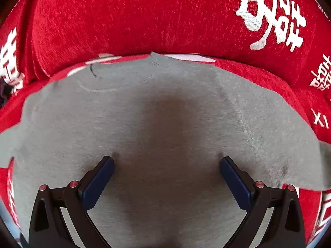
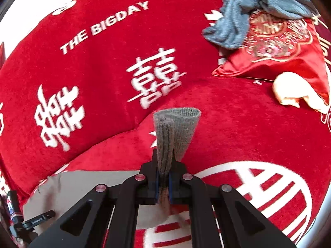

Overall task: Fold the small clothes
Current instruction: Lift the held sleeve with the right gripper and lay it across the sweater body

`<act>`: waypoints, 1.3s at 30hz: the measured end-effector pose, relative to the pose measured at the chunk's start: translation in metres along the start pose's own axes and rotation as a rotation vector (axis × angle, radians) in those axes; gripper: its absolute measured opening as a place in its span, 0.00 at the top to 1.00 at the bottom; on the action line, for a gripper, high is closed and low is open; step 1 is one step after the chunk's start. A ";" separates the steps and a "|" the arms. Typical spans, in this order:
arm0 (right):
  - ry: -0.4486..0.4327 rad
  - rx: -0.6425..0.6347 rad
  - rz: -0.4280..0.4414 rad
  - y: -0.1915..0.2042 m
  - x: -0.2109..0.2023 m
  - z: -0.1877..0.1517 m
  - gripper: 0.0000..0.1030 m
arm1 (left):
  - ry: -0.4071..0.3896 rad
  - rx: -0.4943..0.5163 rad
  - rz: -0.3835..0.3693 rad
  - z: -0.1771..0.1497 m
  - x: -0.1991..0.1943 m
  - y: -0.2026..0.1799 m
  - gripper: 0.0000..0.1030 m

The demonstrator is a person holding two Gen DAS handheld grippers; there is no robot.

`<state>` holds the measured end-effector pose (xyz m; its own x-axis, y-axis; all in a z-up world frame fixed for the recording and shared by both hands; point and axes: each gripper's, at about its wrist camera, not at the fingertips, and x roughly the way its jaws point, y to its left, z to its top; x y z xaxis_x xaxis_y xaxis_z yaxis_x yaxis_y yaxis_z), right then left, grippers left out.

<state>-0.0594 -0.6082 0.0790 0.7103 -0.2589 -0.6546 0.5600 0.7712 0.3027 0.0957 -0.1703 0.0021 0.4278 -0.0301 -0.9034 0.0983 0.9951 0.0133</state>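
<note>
Red sofa cover (image 2: 99, 66) underneath. Right gripper (image 2: 163, 183) clamped on grey garment (image 1: 165, 124) edge, raised; left gripper (image 1: 166, 175) wide apart, empty above it. Fold starting; next, carry edge across.

The left claw (image 1: 166, 161) hangs over a grey garment (image 1: 165, 113), its two blue-padded fingers (image 1: 99, 181) spread wide apart with only flat cloth between them. The grey garment lies spread on a red cover with white characters (image 1: 124, 16), which rises in a thick roll along the garment's far edge.
</note>
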 end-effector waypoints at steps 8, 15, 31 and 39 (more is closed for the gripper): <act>0.006 -0.038 0.063 0.050 -0.014 -0.001 0.94 | -0.015 -0.072 0.017 -0.011 0.002 0.073 0.00; 0.031 -0.068 0.099 0.100 -0.014 -0.008 0.94 | -0.031 -0.077 0.022 -0.020 -0.001 0.114 0.00; 0.038 -0.230 0.147 0.228 -0.025 -0.032 0.94 | -0.055 -0.174 0.067 -0.028 -0.001 0.214 0.00; 0.045 -0.324 0.186 0.295 -0.032 -0.054 0.94 | -0.065 -0.157 0.065 -0.034 -0.003 0.235 0.00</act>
<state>0.0603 -0.3405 0.1516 0.7639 -0.0769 -0.6407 0.2540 0.9486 0.1890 0.0871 0.0664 -0.0065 0.4866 0.0341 -0.8730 -0.0707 0.9975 -0.0005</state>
